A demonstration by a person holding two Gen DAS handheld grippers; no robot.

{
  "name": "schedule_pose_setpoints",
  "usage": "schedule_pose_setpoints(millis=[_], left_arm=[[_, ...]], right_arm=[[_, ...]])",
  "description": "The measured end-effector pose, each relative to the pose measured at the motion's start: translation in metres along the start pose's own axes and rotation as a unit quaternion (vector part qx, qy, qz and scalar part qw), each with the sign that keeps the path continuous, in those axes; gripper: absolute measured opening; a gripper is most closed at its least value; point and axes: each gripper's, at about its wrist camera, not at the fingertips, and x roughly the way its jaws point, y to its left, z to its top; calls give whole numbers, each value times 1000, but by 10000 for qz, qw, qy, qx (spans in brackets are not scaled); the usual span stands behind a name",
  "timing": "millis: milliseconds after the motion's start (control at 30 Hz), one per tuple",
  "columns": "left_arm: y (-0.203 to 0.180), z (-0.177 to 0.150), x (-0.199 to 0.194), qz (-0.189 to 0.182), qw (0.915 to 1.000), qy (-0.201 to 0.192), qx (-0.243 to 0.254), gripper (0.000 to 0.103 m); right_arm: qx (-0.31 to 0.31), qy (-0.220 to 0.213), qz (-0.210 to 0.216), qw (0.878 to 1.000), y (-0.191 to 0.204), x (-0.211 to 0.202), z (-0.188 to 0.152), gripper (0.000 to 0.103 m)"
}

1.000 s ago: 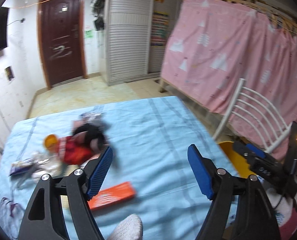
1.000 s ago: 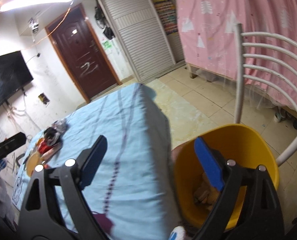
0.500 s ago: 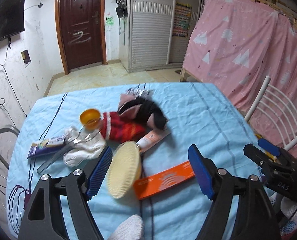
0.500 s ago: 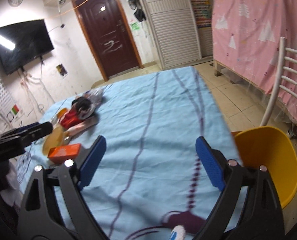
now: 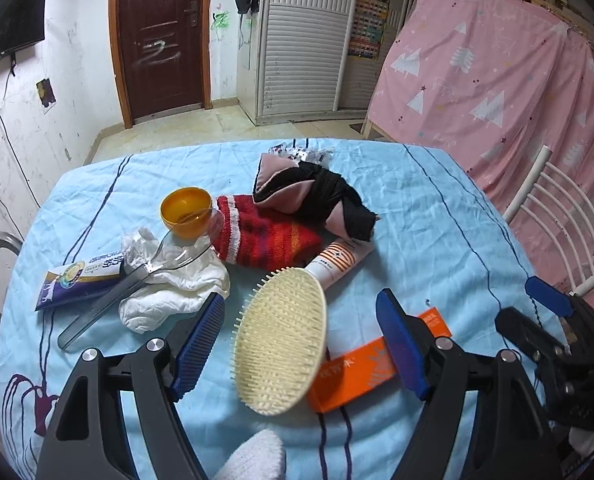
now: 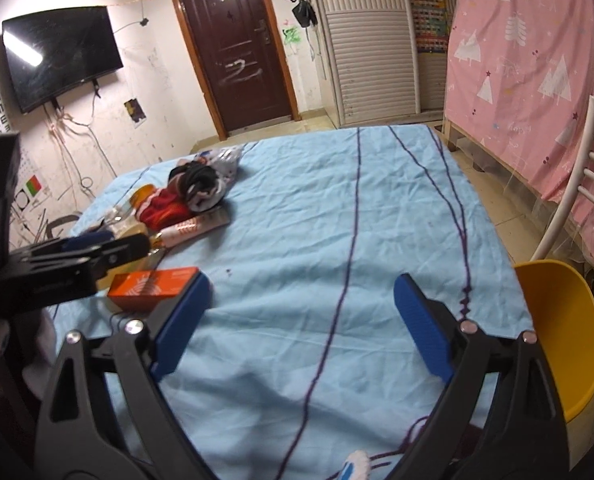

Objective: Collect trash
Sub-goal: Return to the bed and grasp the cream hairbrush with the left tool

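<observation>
1. The left gripper (image 5: 301, 344) is held with its jaws wide apart above the near side of a table covered by a light blue cloth (image 5: 417, 216); nothing is clamped between the blue pads (image 5: 199, 344).
2. A cream oval brush (image 5: 281, 340) is seen between those pads, lying on the cloth with its bristles up, and an orange box (image 5: 361, 368) lies just beside it, partly under its edge.
3. Farther back, a crumpled white tissue (image 5: 169, 284) is found under a clear plastic spoon (image 5: 137, 276), beside a printed wrapper (image 5: 81, 280) and an orange bowl (image 5: 185, 211).
4. A red striped sock (image 5: 261, 236), a black and pink cloth bundle (image 5: 317, 196) and an orange-striped tube (image 5: 337, 260) are heaped together.
5. The right gripper (image 6: 297, 328) is likewise spread open and empty, over bare cloth.
6. A yellow bin (image 6: 565, 336) stands just off the table's right edge, beside a white chair (image 6: 581, 184).
</observation>
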Motion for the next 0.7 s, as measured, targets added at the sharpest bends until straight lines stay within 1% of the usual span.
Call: schedule_pose_setpoints(millis=[100, 200, 233, 300, 433, 500, 600, 633, 667, 700], left_arm=[[2, -2, 8, -13, 9999, 116, -4, 65], [6, -4, 13, -33, 9998, 212, -2, 52], [8, -5, 13, -12, 9998, 206, -3, 44], [12, -6, 15, -38, 9997, 245, -44, 34], [18, -8, 11, -207, 9996, 149, -112, 31], [21, -8, 9, -375, 9991, 105, -178, 30], [26, -9, 2, -506, 9984, -12, -245, 29], [28, -8, -2, -532, 9982, -64, -259, 23], [31, -8, -6, -551, 9980, -130, -269, 20], [33, -8, -9, -568, 9978, -167, -292, 20]], right_arm=[[-82, 39, 43, 9999, 8, 2, -2, 90], [-150, 89, 94, 9998, 15, 5, -3, 90], [-159, 104, 112, 9998, 17, 6, -3, 90], [-196, 153, 159, 9996, 22, 9, -3, 91], [-285, 214, 293, 9989, 35, 12, -4, 93], [-306, 248, 420, 9983, 41, 13, -3, 93], [-371, 314, 509, 9975, 51, 16, -3, 94], [-401, 343, 528, 9972, 55, 18, -3, 95], [-415, 360, 544, 9970, 58, 19, -2, 95], [-424, 392, 582, 9966, 62, 20, -2, 96]])
